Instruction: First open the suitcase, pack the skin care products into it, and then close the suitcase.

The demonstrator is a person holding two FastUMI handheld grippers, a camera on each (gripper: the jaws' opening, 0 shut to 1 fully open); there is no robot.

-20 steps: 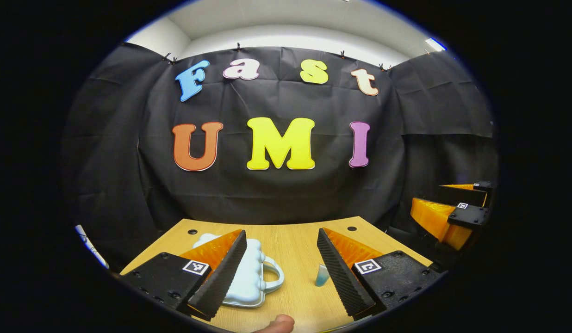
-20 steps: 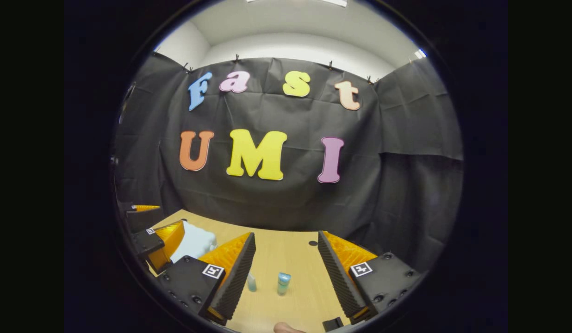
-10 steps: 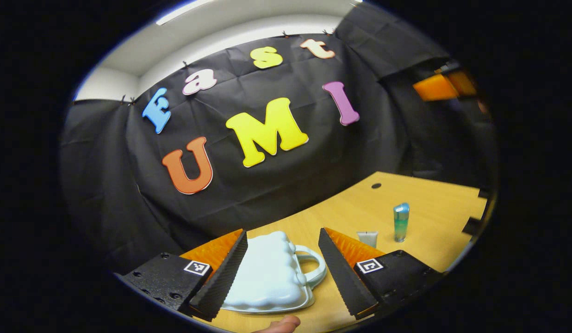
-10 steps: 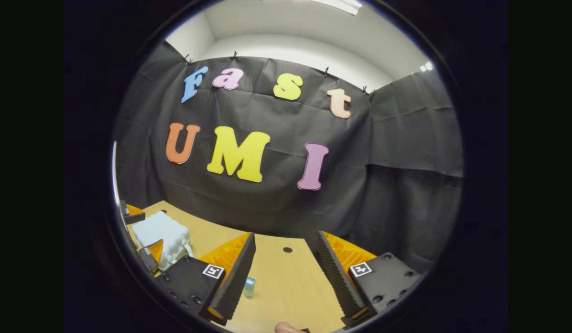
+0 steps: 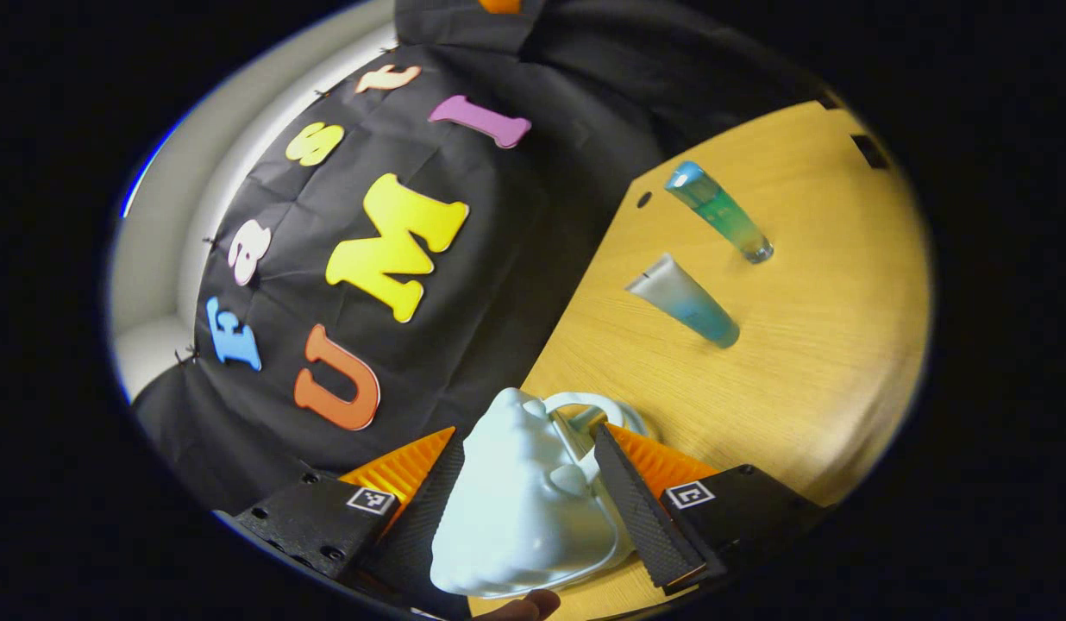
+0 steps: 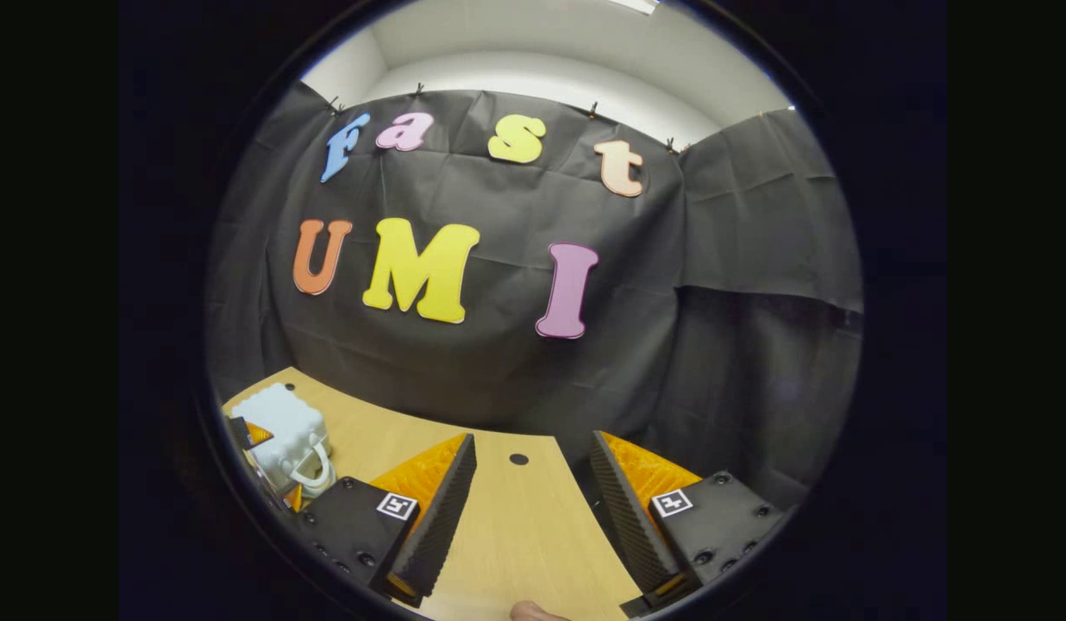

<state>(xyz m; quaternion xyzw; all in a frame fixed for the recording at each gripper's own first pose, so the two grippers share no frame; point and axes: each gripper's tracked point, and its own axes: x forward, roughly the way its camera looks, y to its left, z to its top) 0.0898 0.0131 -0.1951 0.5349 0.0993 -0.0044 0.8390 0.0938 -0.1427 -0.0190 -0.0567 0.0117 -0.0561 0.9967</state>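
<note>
Between left tool fingers, suitcase

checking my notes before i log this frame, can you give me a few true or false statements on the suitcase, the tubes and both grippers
1. The white suitcase sits between the left gripper's fingers. True.
2. The suitcase lid is wide open. False: it looks closed.
3. Two skin care tubes are on the wooden table, apart from the suitcase. True.
4. The right gripper holds a tube. False: its jaws stand open over bare table.
5. Both tubes are already packed. False: they are on the table.
</note>
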